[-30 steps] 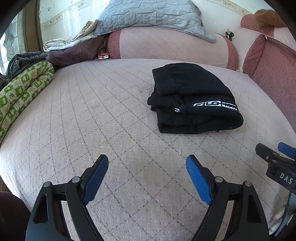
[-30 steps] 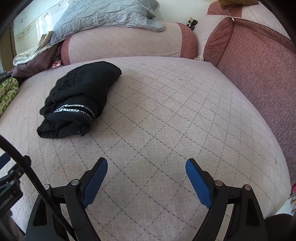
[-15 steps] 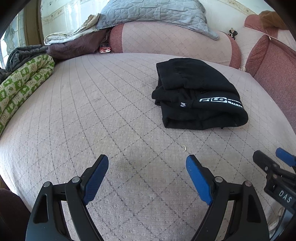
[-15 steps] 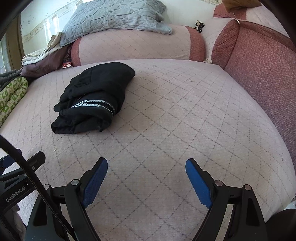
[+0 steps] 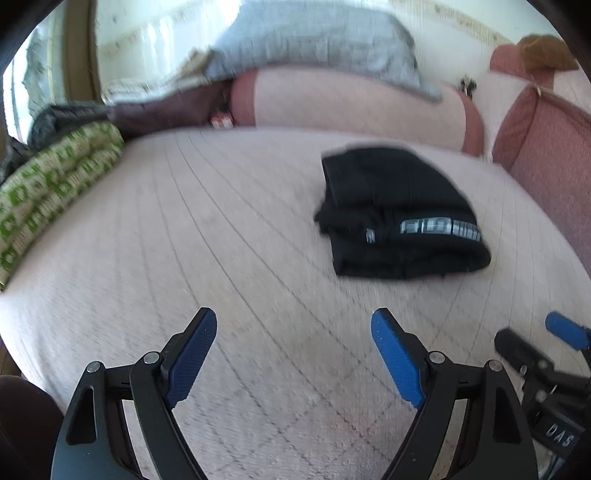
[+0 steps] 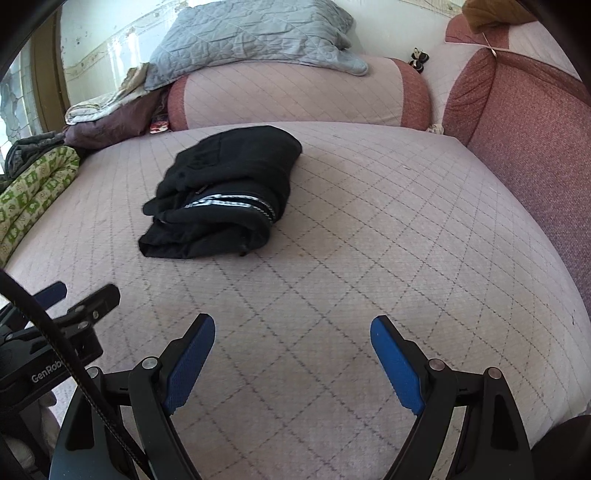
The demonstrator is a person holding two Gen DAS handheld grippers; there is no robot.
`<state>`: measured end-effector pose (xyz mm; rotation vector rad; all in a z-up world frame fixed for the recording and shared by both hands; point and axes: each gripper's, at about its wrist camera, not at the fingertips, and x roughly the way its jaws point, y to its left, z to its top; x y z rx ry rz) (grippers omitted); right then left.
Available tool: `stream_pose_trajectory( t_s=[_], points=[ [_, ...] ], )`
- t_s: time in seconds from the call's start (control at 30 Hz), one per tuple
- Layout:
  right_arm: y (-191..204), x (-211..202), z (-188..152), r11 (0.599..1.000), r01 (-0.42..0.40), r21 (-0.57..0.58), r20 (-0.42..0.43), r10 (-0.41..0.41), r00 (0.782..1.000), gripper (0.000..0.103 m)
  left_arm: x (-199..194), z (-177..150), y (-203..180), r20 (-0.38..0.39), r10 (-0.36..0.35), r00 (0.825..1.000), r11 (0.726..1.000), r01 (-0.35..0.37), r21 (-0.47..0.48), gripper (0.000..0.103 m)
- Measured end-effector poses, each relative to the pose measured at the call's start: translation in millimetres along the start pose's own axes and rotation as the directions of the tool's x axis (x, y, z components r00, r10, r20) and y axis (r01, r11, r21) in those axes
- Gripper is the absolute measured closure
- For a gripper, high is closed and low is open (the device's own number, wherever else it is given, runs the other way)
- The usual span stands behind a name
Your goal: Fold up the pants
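Observation:
The black pants (image 5: 399, 210) lie folded in a compact bundle on the pink quilted bed, with a white-lettered waistband on top. They show in the right wrist view (image 6: 225, 192) at centre left. My left gripper (image 5: 293, 350) is open and empty, well short of the pants and to their left. My right gripper (image 6: 291, 354) is open and empty, short of the pants and to their right. Each gripper shows at the edge of the other's view.
A green patterned blanket (image 5: 48, 188) lies along the bed's left edge. A grey quilt (image 6: 251, 33) rests on the pink bolster (image 6: 291, 92) at the back. A red cushioned backrest (image 6: 528, 122) rises on the right. The bed cover (image 6: 388, 229) spreads around the pants.
Both grippers have pulled back and shifted slightly; the pants sit a little farther along in each view. The left view is now motion-blurred. The pants have not changed shape.

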<state>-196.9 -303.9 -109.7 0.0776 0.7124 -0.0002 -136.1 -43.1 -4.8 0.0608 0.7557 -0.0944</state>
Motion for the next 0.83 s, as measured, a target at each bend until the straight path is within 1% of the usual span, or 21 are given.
stream_pose_trajectory(
  t_s=[0.03, 0.07, 0.1, 0.13, 0.2, 0.3, 0.43, 0.57, 0.67, 0.83],
  points=[
    [2.1, -3.0, 0.0, 1.000, -0.009, -0.003, 0.011, 0.009, 1.000, 0.013, -9.8, 1.9, 1.1, 0.051, 0.013, 0.999, 1.000, -0.013, -0.007, 0.016],
    [3.7, -5.8, 0.5, 1.000, -0.019, -0.007, 0.023, 0.019, 1.000, 0.013, -15.1, 3.1, 1.1, 0.074, 0.023, 0.997, 1.000, -0.022, -0.010, 0.012],
    [5.0, -7.6, 1.0, 1.000, -0.025, -0.010, 0.031, 0.025, 0.999, 0.013, -21.0, 5.4, 1.2, 0.098, 0.035, 0.995, 0.999, -0.034, -0.012, 0.004],
    [7.1, -10.3, 1.0, 1.000, -0.028, -0.013, 0.040, 0.029, 0.999, 0.013, -26.6, 8.4, 1.2, 0.118, 0.048, 0.992, 0.999, -0.047, -0.014, 0.000],
    [10.3, -14.4, 2.6, 0.999, -0.037, -0.021, 0.056, 0.038, 0.998, 0.013, -32.2, 14.9, 2.4, 0.127, 0.051, 0.991, 0.999, -0.049, -0.014, 0.000],
    [14.5, -18.2, 5.2, 0.998, -0.050, -0.036, 0.070, 0.052, 0.996, 0.013, -33.1, 21.6, 4.6, 0.108, 0.031, 0.994, 0.999, -0.030, -0.014, 0.000],
    [20.3, -20.7, 4.6, 0.997, -0.048, -0.062, 0.075, 0.052, 0.996, 0.013, -30.9, 22.3, 4.2, 0.091, 0.071, 0.993, 0.997, -0.069, -0.018, 0.000],
    [23.5, -16.7, 3.8, 0.997, -0.049, -0.066, 0.051, 0.053, 0.997, 0.013, -21.1, 18.5, 3.7, 0.028, 0.064, 0.998, 0.998, -0.063, -0.009, 0.000],
    [22.7, -14.2, 5.6, 0.997, -0.055, -0.058, 0.037, 0.058, 0.998, 0.013, -12.7, 15.5, 8.2, -0.013, 0.049, 0.999, 0.998, -0.049, -0.027, 0.000],
    [26.4, -7.2, 11.6, 0.996, -0.068, -0.061, 0.007, 0.069, 0.998, 0.013, -1.8, 12.0, 17.0, -0.093, 0.024, 0.995, 0.996, -0.031, -0.080, 0.000]
  ],
)
